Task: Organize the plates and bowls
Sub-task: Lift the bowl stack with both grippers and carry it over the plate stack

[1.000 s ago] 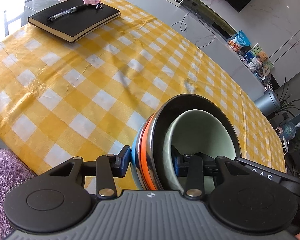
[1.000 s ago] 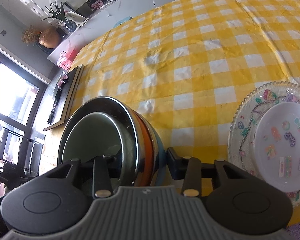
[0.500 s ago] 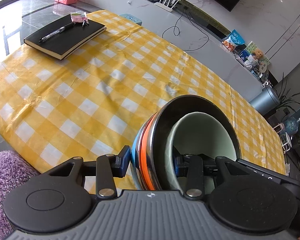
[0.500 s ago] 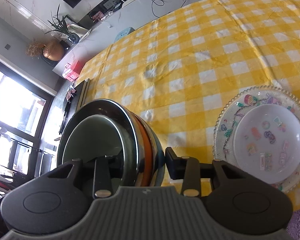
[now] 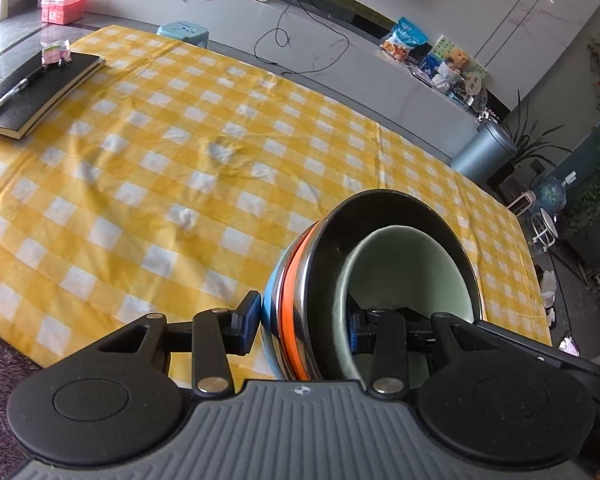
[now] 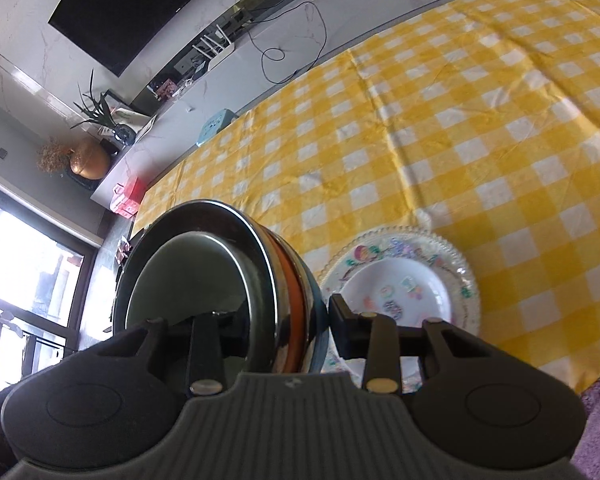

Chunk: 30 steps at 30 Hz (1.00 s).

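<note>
Now both grippers are on the same stack of bowls (image 5: 380,288), one on each side, and the stack is up off the counter (image 5: 140,168). From the left wrist view, the left gripper (image 5: 300,330) has one of its fingers (image 5: 246,328) pressed on the pale blue outer wall and the other inside the pale green bowl (image 5: 412,272), so it is clamped across the nested rims. The stack shows a blue bowl outermost, then an orange band, then a shiny steel bowl (image 5: 400,212), with the green one nested in the middle.

Over on the right wrist view, the right gripper (image 6: 288,334) pinches the opposite rim of that stack (image 6: 236,264): one finger sits inside the green bowl, the other against the blue wall, both touching. The whole stack hangs tilted, its mouth turned toward the hands rather than straight up.

Below and just beside it in the right view lies a glass plate (image 6: 456,264) with a beaded edge, flat on the yellow checked cloth, and a smaller white plate (image 6: 396,288) with coloured pictures sits on it. The bowls hang near that plate's edge, partly covering it in this view.

Far across the counter, at its left corner, a black notebook (image 5: 40,92) lies with a pen (image 5: 12,94) on top.
</note>
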### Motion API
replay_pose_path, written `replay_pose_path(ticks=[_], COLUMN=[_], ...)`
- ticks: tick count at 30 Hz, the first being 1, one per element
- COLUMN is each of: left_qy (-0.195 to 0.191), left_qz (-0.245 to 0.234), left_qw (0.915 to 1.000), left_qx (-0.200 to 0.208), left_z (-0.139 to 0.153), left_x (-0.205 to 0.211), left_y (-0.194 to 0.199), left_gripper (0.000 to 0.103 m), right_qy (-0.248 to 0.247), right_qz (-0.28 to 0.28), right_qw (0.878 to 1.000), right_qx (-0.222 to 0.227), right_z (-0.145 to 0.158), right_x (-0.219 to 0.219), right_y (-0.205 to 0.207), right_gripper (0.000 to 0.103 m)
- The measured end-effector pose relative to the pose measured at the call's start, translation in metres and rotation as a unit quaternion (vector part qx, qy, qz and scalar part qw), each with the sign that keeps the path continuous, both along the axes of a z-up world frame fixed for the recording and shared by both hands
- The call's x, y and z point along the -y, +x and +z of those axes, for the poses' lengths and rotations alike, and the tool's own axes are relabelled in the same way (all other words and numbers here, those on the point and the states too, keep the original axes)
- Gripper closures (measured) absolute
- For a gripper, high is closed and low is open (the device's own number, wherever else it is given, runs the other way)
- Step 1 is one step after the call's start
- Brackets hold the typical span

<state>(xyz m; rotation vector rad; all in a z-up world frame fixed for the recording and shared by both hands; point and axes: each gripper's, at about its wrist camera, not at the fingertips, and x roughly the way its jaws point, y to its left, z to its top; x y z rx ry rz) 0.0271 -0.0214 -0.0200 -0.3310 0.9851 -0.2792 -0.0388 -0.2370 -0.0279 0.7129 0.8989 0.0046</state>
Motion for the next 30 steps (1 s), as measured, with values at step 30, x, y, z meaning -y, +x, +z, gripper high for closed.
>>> replay_pose_path(ticks=[30], left_qy=[-0.008], left_qz=[-0.034], left_qw=[0.9964], left_qx=[-0.077], left_z=[-0.046], left_x=[0.038], left_y=[0.018], left_gripper=[0.058], right_qy=[-0.006], right_qz=[-0.046], right_qw=[0.997], right_qx=[-0.055], right_z=[-0.033], right_x=[0.041], right_y=[0.002], right_gripper=[0.062])
